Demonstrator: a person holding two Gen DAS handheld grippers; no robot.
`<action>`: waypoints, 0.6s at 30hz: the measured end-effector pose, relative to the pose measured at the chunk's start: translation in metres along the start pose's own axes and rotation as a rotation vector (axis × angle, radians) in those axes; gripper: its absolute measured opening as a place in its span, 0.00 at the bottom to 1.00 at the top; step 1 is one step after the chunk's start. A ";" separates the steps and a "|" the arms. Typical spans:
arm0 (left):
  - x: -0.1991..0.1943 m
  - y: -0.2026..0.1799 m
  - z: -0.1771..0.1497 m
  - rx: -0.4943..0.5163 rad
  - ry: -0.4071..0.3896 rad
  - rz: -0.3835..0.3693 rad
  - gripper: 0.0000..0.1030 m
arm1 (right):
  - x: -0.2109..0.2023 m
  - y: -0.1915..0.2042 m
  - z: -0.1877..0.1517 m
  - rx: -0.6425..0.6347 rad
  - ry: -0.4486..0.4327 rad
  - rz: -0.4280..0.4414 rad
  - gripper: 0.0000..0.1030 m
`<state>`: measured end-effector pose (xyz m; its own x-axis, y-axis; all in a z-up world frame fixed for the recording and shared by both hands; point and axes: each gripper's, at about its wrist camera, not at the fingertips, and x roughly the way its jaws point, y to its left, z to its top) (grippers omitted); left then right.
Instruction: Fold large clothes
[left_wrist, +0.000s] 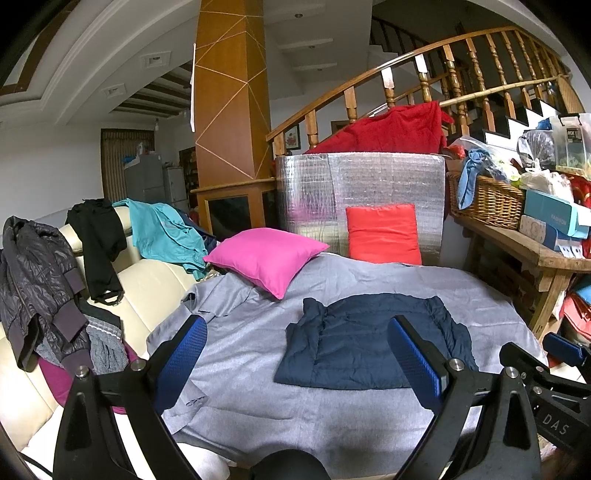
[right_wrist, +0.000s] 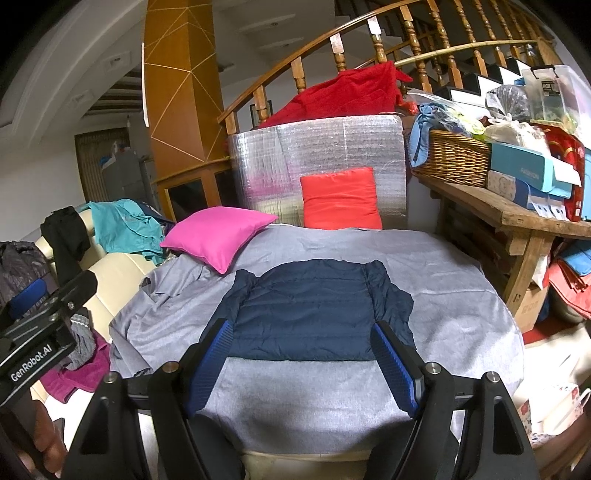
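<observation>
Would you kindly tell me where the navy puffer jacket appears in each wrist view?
Left wrist: navy puffer jacket lies right of centre on the grey sheet.
Right wrist: navy puffer jacket lies dead centre, between the fingers.
Shared landmark: pink pillow, up-left of it.

White letters reading "DAS" stand on the black body of the right gripper (left_wrist: 565, 354), seen from the left wrist view. "GenRobot.AI" runs in white along the black body of the left gripper (right_wrist: 27, 299), seen from the right wrist view. A teal box (right_wrist: 524, 168) on the wooden bench (right_wrist: 535, 218) reads "FASHION" faintly. Other labels are too small to read.
</observation>
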<state>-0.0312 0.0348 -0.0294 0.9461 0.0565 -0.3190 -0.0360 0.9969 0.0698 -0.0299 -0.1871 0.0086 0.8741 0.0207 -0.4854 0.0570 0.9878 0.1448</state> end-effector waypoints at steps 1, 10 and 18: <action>0.001 0.001 0.000 -0.001 0.000 0.000 0.95 | 0.000 0.000 0.000 0.000 -0.001 0.000 0.78; 0.001 0.000 0.000 -0.002 0.000 -0.001 0.95 | 0.002 0.000 -0.001 0.004 0.000 0.002 0.78; 0.012 0.000 0.000 0.000 0.013 -0.026 0.95 | 0.008 0.000 -0.001 0.006 0.005 -0.002 0.78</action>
<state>-0.0198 0.0349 -0.0331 0.9423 0.0314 -0.3334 -0.0115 0.9980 0.0615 -0.0235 -0.1873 0.0043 0.8714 0.0200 -0.4902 0.0614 0.9869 0.1494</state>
